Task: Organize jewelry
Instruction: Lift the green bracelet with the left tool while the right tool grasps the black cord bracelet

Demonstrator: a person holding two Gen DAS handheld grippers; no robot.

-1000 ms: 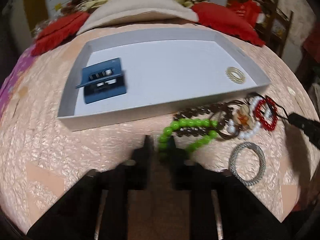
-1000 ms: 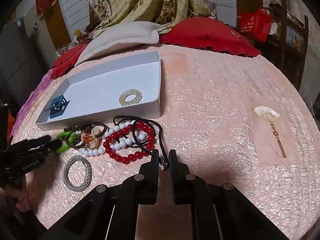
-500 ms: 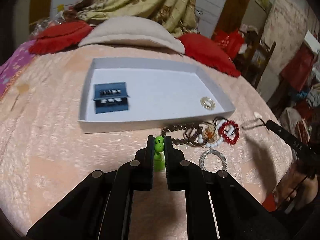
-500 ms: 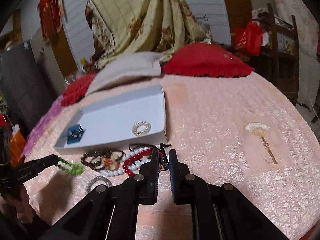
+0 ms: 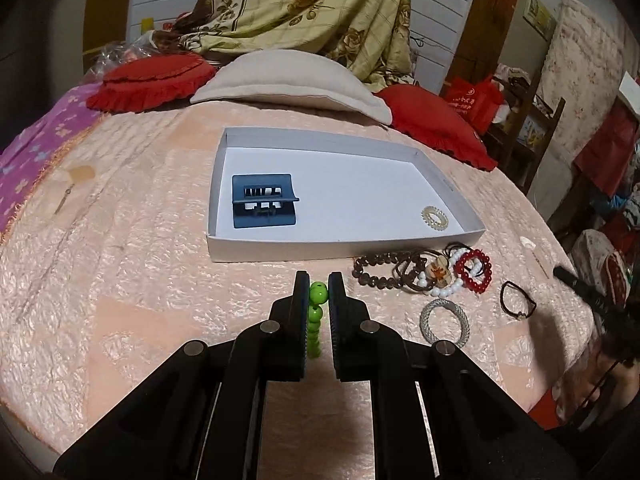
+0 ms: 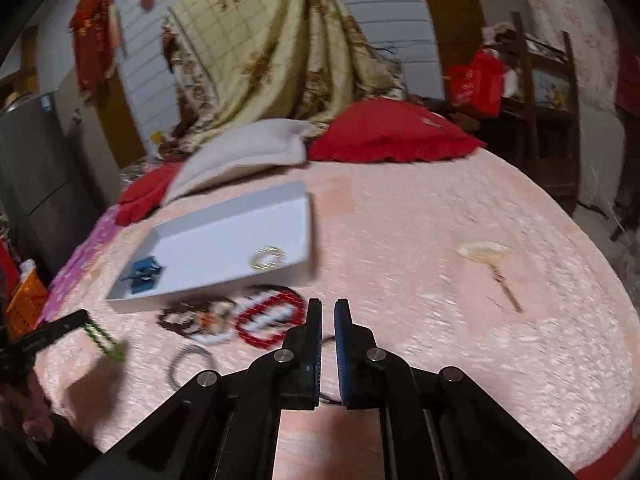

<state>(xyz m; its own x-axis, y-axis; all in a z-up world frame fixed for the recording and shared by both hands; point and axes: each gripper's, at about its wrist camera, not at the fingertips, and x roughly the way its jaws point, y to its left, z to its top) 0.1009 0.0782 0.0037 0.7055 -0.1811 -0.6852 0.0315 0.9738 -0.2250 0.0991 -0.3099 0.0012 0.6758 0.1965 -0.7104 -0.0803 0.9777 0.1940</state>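
Holding the green bead bracelet (image 5: 315,312) in the left gripper (image 5: 318,285) — jaws pinched narrow on one or two beads at the top, the rest of the loop hanging slack below, clear of the pink bedspread (image 5: 140,280). Light, floppy strung beads; smooth and round, so they can roll out of a flat pinch. Judgement: grip on the string between beads would be safer than on a bead crown.

White tray (image 5: 280,246) sits at 12 o'clock from the left gripper, near; it already holds a blue hair clip (image 5: 263,201) at its left end and a pale coil hair tie (image 5: 434,214) at its right.

Right gripper (image 6: 328,314) — jaws nearly closed, thin dark cord (image 6: 330,338) appears to run between them; blur makes it hard to confirm.

Remaining pile at 2 o'clock from the left gripper: brown beads (image 5: 376,268), red beads (image 5: 474,266), silver mesh ring (image 5: 444,322), black cord loop (image 5: 518,299) — all light, limp, and partly overlapped, so expect snagging when lifting one.
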